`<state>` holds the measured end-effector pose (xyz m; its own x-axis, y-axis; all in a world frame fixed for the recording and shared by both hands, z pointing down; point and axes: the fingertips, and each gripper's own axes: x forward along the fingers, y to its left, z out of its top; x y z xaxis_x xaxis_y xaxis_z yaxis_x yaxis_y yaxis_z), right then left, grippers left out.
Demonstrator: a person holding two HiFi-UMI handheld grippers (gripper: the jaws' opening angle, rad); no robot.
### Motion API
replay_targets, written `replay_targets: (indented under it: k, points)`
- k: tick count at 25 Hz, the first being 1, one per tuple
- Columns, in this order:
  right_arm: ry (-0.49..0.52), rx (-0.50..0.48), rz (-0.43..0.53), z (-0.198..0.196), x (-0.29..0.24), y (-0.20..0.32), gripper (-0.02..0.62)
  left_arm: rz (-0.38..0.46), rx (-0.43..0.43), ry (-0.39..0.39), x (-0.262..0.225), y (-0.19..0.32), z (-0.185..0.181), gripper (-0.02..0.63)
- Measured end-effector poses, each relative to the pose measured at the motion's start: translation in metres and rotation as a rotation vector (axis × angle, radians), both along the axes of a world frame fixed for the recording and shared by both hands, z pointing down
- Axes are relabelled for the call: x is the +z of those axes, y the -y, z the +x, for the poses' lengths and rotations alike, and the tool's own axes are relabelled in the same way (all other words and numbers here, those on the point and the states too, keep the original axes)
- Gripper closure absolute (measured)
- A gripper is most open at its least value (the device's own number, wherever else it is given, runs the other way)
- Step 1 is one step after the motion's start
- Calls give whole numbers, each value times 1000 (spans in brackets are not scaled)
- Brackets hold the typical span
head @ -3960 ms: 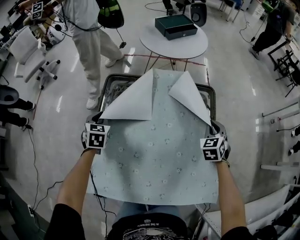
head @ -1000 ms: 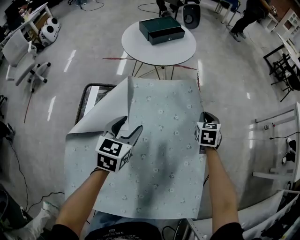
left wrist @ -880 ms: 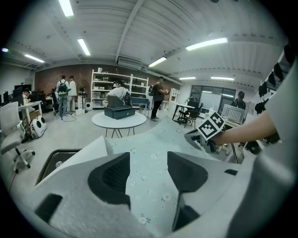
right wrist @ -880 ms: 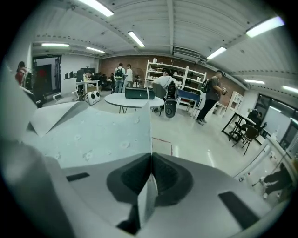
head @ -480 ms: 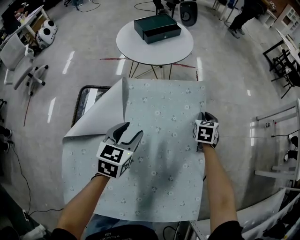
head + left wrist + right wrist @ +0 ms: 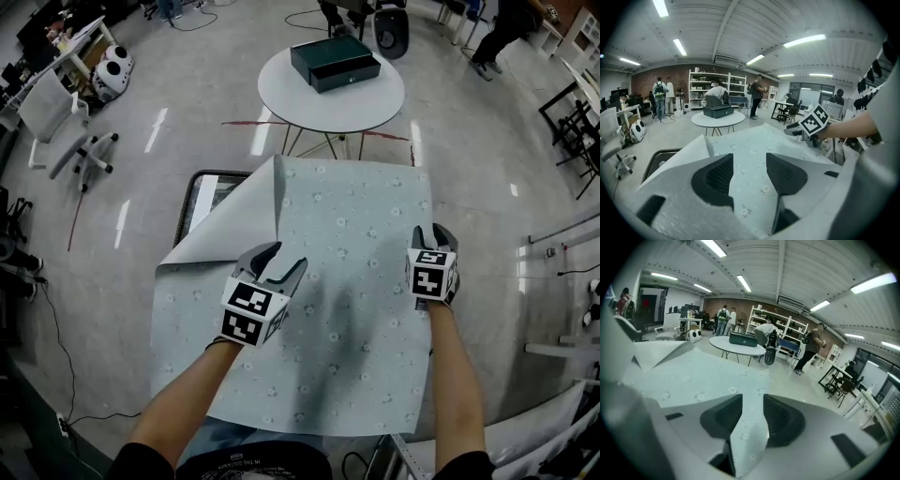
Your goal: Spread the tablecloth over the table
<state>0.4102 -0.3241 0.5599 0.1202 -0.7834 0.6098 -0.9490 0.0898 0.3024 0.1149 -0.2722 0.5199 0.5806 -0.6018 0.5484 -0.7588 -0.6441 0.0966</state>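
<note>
A pale blue-green flowered tablecloth [image 6: 347,319] covers the table [image 6: 190,202]. Its far left corner [image 6: 234,225] is folded back, white underside up, baring the table's dark rim there. My left gripper [image 6: 284,258] hovers over the cloth's left half, open, with nothing between its jaws [image 6: 750,173]. At the cloth's right edge, the jaws of my right gripper [image 6: 432,232] are opening. In the right gripper view a raised fold of cloth [image 6: 747,427] stands between them, with a gap on each side.
Beyond the table stands a round white table [image 6: 375,103] with a dark green box [image 6: 335,61] on it. A white chair [image 6: 56,122] is at the far left, cables lie on the floor, and white racks stand at the right. Several people are in the far room.
Four seconds ago both far corners were folded back; now only the far left one is. Over the last second my right gripper's jaws have parted round the cloth edge. The left gripper has kept its place.
</note>
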Motion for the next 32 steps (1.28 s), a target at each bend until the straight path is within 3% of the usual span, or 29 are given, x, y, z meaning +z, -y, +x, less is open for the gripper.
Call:
replay_targets:
  k: [5,15,28,32]
  points:
    - [44,-25,41,-36,-29,-20,451,37,15,14,-10,-7,-22,387]
    - [89,-90,61,-151,-53,-51,460,92,123,177,1,-4,-121,380]
    - [146,-51,31,-266,-45,-96,468,203,533,559,59,-8,-190,333]
    - [169,-33,9,-294,-31,-104,471,256,604,684,79,2,-212,333]
